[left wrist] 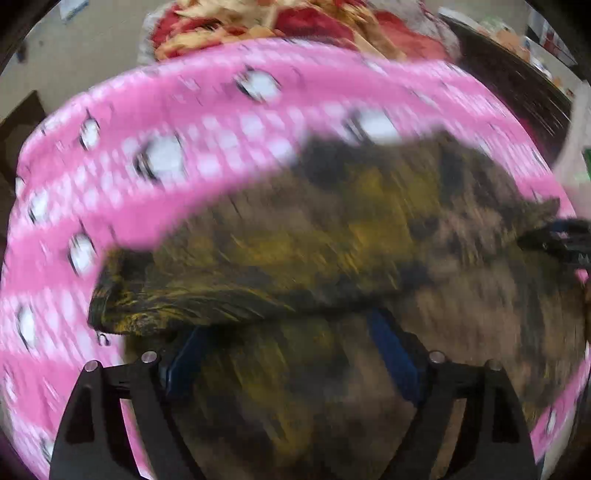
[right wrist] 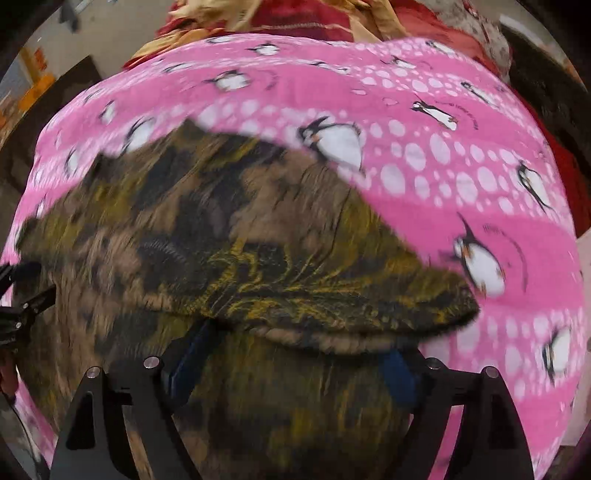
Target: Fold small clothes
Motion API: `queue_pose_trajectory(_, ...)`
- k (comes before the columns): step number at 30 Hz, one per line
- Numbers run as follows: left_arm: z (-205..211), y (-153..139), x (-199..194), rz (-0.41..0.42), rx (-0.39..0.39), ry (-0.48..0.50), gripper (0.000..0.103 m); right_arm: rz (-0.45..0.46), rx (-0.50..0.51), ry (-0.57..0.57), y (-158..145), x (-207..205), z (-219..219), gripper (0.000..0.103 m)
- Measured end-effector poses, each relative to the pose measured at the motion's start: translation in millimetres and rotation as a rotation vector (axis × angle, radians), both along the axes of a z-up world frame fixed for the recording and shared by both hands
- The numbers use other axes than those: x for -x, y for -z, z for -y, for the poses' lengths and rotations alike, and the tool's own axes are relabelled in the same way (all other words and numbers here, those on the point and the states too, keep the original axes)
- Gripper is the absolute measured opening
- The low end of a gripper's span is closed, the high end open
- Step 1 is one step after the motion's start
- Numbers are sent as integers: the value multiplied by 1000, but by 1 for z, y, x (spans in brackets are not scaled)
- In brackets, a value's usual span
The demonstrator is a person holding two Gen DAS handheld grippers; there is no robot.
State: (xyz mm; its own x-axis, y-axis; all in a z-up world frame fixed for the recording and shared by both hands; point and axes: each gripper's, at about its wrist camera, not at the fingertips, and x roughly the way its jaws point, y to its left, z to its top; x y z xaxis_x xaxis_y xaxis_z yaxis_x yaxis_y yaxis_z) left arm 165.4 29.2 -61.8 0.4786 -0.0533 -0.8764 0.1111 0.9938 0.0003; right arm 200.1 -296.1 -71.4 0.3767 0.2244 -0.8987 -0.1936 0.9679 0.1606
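Note:
A small brown, black and yellow patterned garment (left wrist: pixel 332 229) (right wrist: pixel 229 236) lies on a pink penguin-print blanket (left wrist: pixel 110 177) (right wrist: pixel 461 155). A folded-over edge of it drapes across the fingertips of both grippers and hides them. My left gripper (left wrist: pixel 291 332) has its jaws spread wide, with the blue pads (left wrist: pixel 391 354) apart under the cloth. My right gripper (right wrist: pixel 291 339) also stands wide, its blue pads (right wrist: pixel 188 362) apart under the fold. The right gripper shows at the right edge of the left wrist view (left wrist: pixel 561 240); the left gripper shows at the left edge of the right wrist view (right wrist: pixel 22 302). Both views are motion-blurred.
A red and gold cloth pile (left wrist: pixel 295 22) (right wrist: pixel 295 18) lies beyond the blanket's far edge. A dark surface (left wrist: pixel 517 88) runs at the back right. Pale floor or wall (left wrist: pixel 92 48) shows at the back left.

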Motion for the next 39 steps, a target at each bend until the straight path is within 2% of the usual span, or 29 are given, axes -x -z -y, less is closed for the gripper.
queue_pose_trajectory(2, -19, -15, -22, 50, -15, -95, 87, 99, -2, 37, -20, -9, 9, 82)
queue_pose_trajectory(4, -41, -29, -30, 87, 48, -186, 87, 159, -45, 77, -35, -9, 19, 83)
queue_pose_trajectory(6, -52, -36, -29, 115, 108, -227, 87, 203, -98, 105, -47, -2, 25, 83)
queue_pose_trajectory(8, -48, -38, -23, 156, 132, -237, 87, 226, -109, 123, -51, 7, 21, 83)
queue_pose_trajectory(11, -19, -27, -17, 160, 150, -204, 87, 209, -94, 133, -46, 14, -2, 83)
queue_pose_trajectory(14, 7, -6, -27, 144, 105, -184, 87, 206, -50, 104, -33, 10, -30, 83)
queue_pose_trajectory(17, 10, 22, -39, 130, 56, -194, 88, 144, -7, 92, 2, -13, -39, 83)
queue_pose_trajectory(18, 4, 29, -41, 124, 94, -203, 91, 133, 1, 97, 12, -17, -35, 84)
queue_pose_trajectory(19, 1, 28, -37, 146, 117, -210, 91, 136, -21, 103, 18, -20, -31, 89)
queue_pose_trajectory(21, 4, 30, -38, 148, 95, -206, 94, 145, -75, 111, 22, -24, -25, 95)
queue_pose_trajectory(24, 10, 33, -41, 146, 72, -209, 97, 129, -78, 87, 27, -32, -29, 103)
queue_pose_trajectory(39, 13, 30, -42, 152, 70, -209, 97, 127, -48, 79, 28, -34, -38, 103)
